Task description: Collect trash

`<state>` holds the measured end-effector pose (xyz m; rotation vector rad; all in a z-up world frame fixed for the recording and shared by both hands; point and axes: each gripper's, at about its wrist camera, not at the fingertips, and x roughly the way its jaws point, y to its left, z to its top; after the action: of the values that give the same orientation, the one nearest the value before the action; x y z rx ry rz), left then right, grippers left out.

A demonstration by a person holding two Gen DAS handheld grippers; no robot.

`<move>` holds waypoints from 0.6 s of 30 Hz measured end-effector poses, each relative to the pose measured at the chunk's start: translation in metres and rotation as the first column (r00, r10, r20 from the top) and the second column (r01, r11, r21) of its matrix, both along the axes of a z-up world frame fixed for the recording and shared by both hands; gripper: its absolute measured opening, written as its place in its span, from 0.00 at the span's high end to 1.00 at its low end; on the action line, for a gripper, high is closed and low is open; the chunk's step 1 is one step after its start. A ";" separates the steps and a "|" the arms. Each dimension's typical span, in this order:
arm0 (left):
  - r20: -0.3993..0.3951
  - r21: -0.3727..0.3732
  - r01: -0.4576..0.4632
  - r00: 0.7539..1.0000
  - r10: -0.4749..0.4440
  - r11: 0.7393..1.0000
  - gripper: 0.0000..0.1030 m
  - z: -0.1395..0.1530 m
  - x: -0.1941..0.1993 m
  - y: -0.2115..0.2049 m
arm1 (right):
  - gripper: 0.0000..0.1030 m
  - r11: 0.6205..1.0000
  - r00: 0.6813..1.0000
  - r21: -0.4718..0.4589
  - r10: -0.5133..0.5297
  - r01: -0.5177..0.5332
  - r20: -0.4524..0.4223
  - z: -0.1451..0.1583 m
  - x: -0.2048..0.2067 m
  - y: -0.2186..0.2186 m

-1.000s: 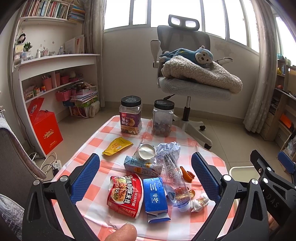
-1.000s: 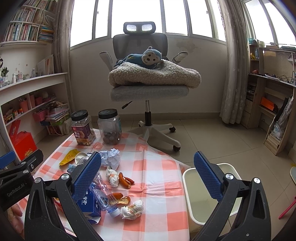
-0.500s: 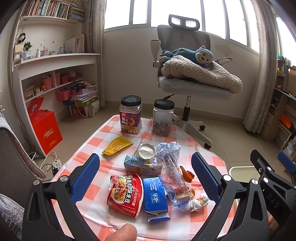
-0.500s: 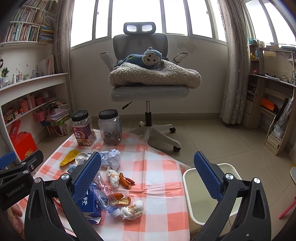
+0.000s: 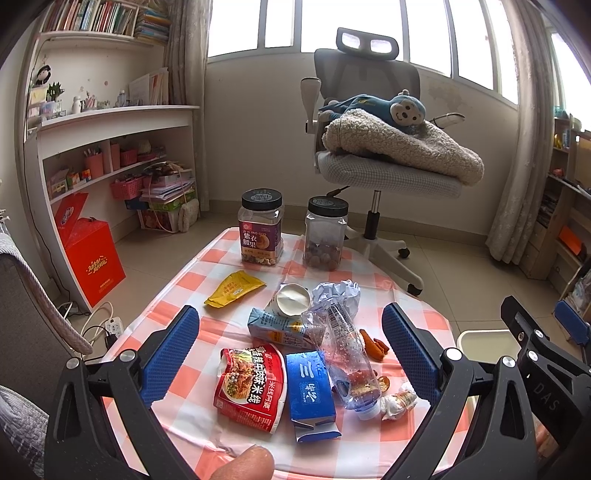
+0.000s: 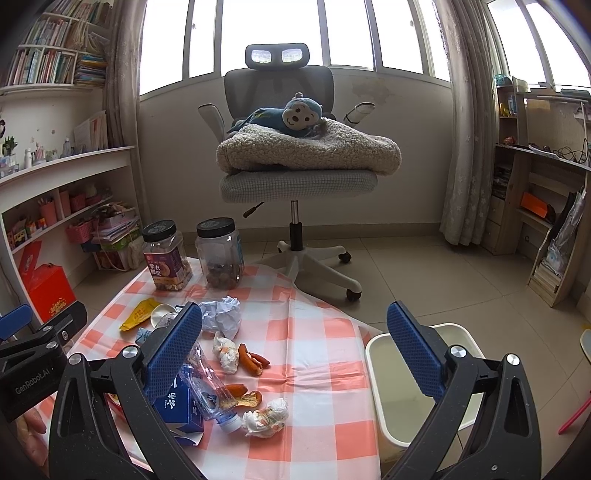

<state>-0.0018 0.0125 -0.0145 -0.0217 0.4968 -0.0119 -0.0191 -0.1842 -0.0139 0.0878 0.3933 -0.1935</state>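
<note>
Trash is lying clustered on the checked table (image 6: 317, 332), the bin (image 6: 373, 354) standing just beside its right edge. We are holding left claw (image 5: 291, 354) and right claw (image 6: 295, 350) spread and empty, so we are favouring the tissue wad (image 6: 266, 417) nearest the bin first.

We're in a home here, a lived-in study corner by the look of it: curved white shelves (image 5: 110, 122) packed with books (image 5: 88, 16), pink baskets and little trinkets, a grey office chair (image 6: 295, 147) carrying a fleecy blanket (image 6: 310, 149) and a blue toy monkey (image 6: 291, 116), curtains (image 6: 465, 122) hanging beside a wide bay window (image 6: 280, 33), tiled floor (image 6: 424, 273) underneath, and a low tabletop (image 6: 317, 332) under a checked orange-and-white cloth with snack jars (image 5: 261, 230).
</note>
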 end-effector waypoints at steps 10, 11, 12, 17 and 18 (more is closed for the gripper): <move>-0.005 0.002 0.000 1.000 0.000 1.000 0.07 -0.008 -0.004 0.001 | 0.07 1.000 1.000 -0.002 0.000 0.000 -0.001 -0.009 -0.002 0.011; -0.006 0.003 0.000 1.000 0.000 1.000 0.07 -0.009 -0.005 0.001 | 0.07 1.000 1.000 -0.001 0.000 0.000 -0.002 -0.007 -0.001 0.006; -0.006 0.003 0.000 1.000 0.000 1.000 0.07 -0.008 -0.005 0.001 | 0.07 1.000 1.000 0.003 0.000 0.000 -0.004 -0.008 -0.001 0.008; -0.005 0.002 0.000 1.000 0.000 1.000 0.07 -0.008 -0.005 0.002 | 0.07 1.000 1.000 -0.001 0.001 -0.001 -0.002 -0.010 -0.002 0.012; -0.006 0.001 0.000 1.000 0.000 1.000 0.07 -0.008 -0.004 0.002 | 0.07 1.000 1.000 0.001 0.002 -0.002 -0.003 -0.008 -0.001 0.008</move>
<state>-0.0058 0.0142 -0.0221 -0.0209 0.5030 -0.0119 -0.0204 -0.1761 -0.0216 0.0886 0.3964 -0.1917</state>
